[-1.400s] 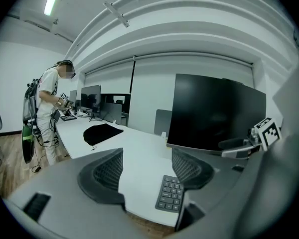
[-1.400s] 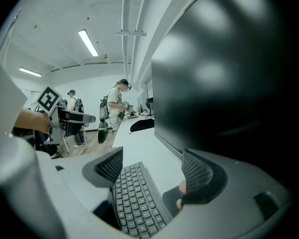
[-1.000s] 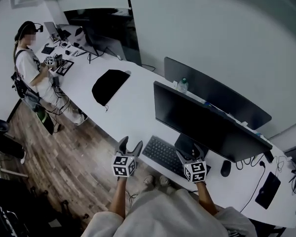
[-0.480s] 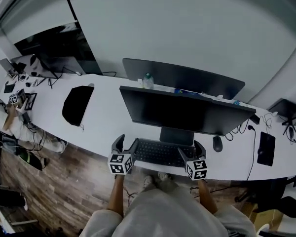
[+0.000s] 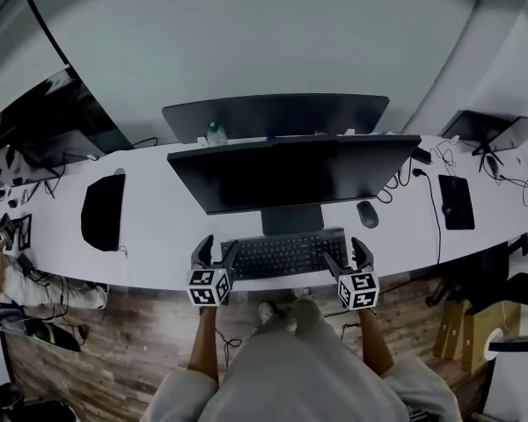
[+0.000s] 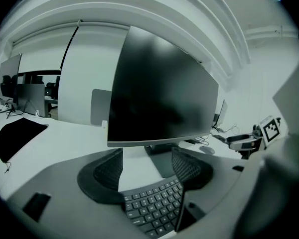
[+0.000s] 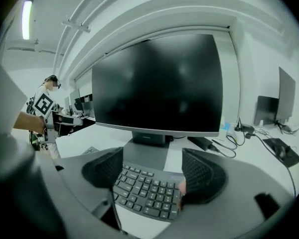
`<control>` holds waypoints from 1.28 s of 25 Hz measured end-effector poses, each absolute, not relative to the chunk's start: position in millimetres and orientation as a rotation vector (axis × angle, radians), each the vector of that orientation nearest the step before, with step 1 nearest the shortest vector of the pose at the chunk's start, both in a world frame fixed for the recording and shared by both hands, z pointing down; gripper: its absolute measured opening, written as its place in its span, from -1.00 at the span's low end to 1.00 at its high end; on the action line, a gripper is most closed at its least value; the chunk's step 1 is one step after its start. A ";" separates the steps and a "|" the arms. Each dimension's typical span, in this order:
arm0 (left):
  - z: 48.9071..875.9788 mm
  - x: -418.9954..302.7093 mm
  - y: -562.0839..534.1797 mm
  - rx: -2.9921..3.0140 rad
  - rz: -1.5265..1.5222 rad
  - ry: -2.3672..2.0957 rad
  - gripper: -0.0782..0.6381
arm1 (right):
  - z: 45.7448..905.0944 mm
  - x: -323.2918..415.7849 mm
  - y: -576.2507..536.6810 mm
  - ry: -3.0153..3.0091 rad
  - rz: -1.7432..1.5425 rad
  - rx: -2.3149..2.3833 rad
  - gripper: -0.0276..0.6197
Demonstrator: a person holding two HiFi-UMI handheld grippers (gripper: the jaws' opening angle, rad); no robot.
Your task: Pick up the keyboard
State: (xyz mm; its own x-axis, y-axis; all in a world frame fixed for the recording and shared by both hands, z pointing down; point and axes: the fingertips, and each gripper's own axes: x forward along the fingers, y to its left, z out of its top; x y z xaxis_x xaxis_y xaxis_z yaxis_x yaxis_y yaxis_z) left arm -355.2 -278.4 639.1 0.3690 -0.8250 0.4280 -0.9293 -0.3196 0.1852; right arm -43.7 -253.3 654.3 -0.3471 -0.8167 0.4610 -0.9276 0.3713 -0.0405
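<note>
The dark keyboard [image 5: 286, 253] lies flat on the white desk [image 5: 158, 236], just in front of the monitor's stand. My left gripper [image 5: 216, 253] is at its left end and stands open; in the left gripper view [image 6: 147, 171] the keyboard's left end [image 6: 152, 205] lies low between the wide jaws. At the right end my right gripper [image 5: 348, 255] is open too. The right gripper view [image 7: 152, 173] has the keyboard's right part [image 7: 149, 190] between the jaws, with the right pad [image 7: 202, 176] close to its edge. Neither pair of pads squeezes it.
A large dark monitor [image 5: 290, 170] stands right behind the keyboard, a second one [image 5: 273, 114] behind that. A mouse [image 5: 367, 214] and cables lie to the right, a black pad [image 5: 103, 211] to the left. A bottle [image 5: 215, 134] stands at the back. A person [image 5: 0, 253] works far left.
The head view has swung round to face the monitor squarely. Both grippers have moved in over the desk edge and now flank the keyboard's two ends; jaws stay wide.
</note>
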 end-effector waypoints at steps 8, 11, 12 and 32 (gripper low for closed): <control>657.0 -340.7 -272.0 2.247 0.404 -1.457 0.01 | 667.9 -16.9 -233.5 -2.216 0.493 1.574 0.19; 664.5 -339.9 -269.4 2.208 0.406 -1.473 0.02 | 679.7 -10.1 -233.6 -2.213 0.537 1.545 0.21; 666.9 -340.4 -269.7 2.192 0.405 -1.481 0.02 | 683.8 -9.5 -235.5 -2.216 0.550 1.529 0.22; 749.7 -359.2 -262.4 1.918 0.473 -1.473 0.06 | 763.1 -15.3 -284.8 -2.177 0.768 1.342 0.34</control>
State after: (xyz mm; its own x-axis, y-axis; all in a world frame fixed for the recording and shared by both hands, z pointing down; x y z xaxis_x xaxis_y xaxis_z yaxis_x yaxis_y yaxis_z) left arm -359.2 -262.4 749.7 0.2991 -0.7074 0.6404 -0.9480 -0.1435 0.2842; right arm -15.3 -284.8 763.1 -0.4132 -0.6441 0.6438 -0.9055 0.3658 -0.2152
